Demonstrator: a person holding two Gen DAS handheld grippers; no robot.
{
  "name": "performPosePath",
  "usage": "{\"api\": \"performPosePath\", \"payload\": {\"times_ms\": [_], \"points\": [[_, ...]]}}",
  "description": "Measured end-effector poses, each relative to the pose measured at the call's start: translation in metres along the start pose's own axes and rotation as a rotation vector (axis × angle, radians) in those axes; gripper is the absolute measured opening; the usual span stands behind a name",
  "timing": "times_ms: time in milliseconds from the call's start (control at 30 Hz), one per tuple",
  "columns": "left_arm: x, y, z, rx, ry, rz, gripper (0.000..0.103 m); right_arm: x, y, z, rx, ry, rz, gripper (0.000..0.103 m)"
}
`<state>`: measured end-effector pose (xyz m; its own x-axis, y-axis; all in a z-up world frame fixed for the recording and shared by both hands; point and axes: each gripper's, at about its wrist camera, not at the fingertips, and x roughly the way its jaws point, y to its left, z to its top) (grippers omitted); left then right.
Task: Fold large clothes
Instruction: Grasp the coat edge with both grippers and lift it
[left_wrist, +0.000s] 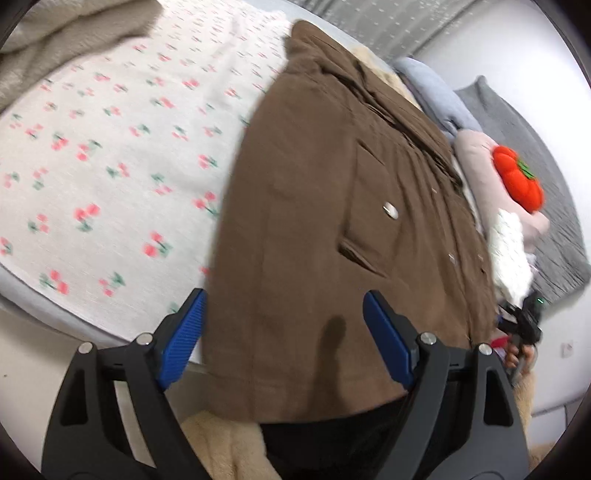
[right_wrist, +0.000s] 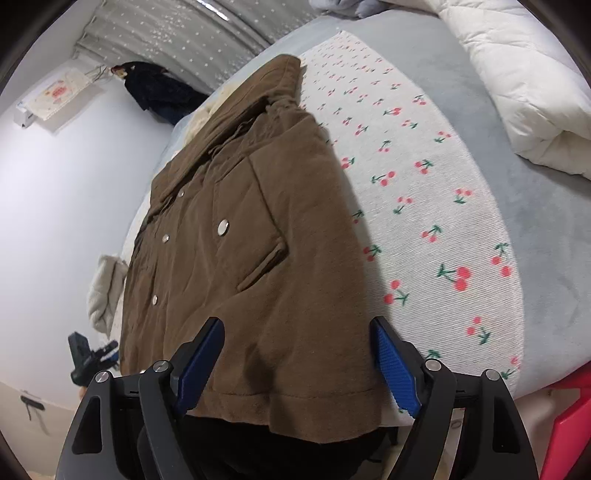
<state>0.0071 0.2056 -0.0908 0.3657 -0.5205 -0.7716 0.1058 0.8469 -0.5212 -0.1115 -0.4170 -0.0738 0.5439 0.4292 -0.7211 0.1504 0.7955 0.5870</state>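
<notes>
1. The brown jacket (right_wrist: 240, 236) lies front-up on the cherry-print sheet (right_wrist: 424, 206) of the bed, collar toward 12 o'clock and hem hanging just over the bed's near edge at 6 o'clock.
2. The right tool (right_wrist: 297, 363) is released, its blue pads spread wide above the hem with nothing pinched between them; the cloth beneath appears untouched.
3. The left tool (left_wrist: 284, 336) is likewise released, its pads straddling the hem's left part without pressing on it.
4. The step in hand looks like taking the hem at two points for a fold. To do it well, I judge each tool should drop onto the stitched hem band, catch both layers, and close firmly before lifting.
5. The two grips should sit evenly apart so the fold line stays straight; the padded cloth will likely sag between them.
6. The snap buttons (right_wrist: 222, 226) and the pocket flap (right_wrist: 264, 264) should end up flat, not bunched.
7. No containers are in view; an orange plush toy (left_wrist: 517, 177) rests on pillows at 3 o'clock in the left view.
</notes>
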Motion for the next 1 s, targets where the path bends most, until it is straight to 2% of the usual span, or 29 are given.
{"api": "performPosePath", "payload": {"times_ms": [167,300,400,467,500,533,600,700,767,833,1000], "points": [[0.002,-0.009,-0.011,0.036,0.020,-0.070,0.085,0.006,-0.003,-0.004,0.018,-0.001,0.036,0.082],[0.016,-0.011,-0.021,-0.001,0.096,-0.225,0.081,0.009,0.007,-0.017,-0.014,0.006,0.044,0.076],[0.023,-0.023,-0.027,0.023,0.111,-0.210,0.079,0.011,0.013,-0.022,-0.028,0.001,0.033,0.068],[0.023,-0.029,-0.026,0.026,0.097,-0.180,0.072,0.012,0.015,-0.023,-0.035,0.002,0.032,0.060],[0.023,-0.031,-0.025,0.013,0.092,-0.183,0.058,0.012,0.015,-0.023,-0.035,0.007,0.041,0.051],[0.025,-0.032,-0.024,-0.004,0.091,-0.199,0.049,0.013,0.014,-0.023,-0.033,0.015,0.056,0.047],[0.027,-0.034,-0.024,-0.020,0.082,-0.206,0.043,0.015,0.013,-0.024,-0.032,0.021,0.070,0.035],[0.025,-0.046,-0.023,-0.002,0.044,-0.193,0.034,0.013,0.011,-0.025,-0.024,0.002,0.101,0.021],[0.017,-0.057,-0.020,0.017,0.006,-0.197,0.029,0.007,0.011,-0.026,-0.013,-0.032,0.120,0.016],[0.006,-0.068,-0.014,0.034,-0.045,-0.207,0.025,-0.003,0.016,-0.026,-0.022,-0.076,0.129,0.015],[-0.020,-0.093,0.004,0.067,-0.159,-0.259,0.022,-0.027,0.038,-0.017,-0.064,-0.178,0.179,0.014]]}}
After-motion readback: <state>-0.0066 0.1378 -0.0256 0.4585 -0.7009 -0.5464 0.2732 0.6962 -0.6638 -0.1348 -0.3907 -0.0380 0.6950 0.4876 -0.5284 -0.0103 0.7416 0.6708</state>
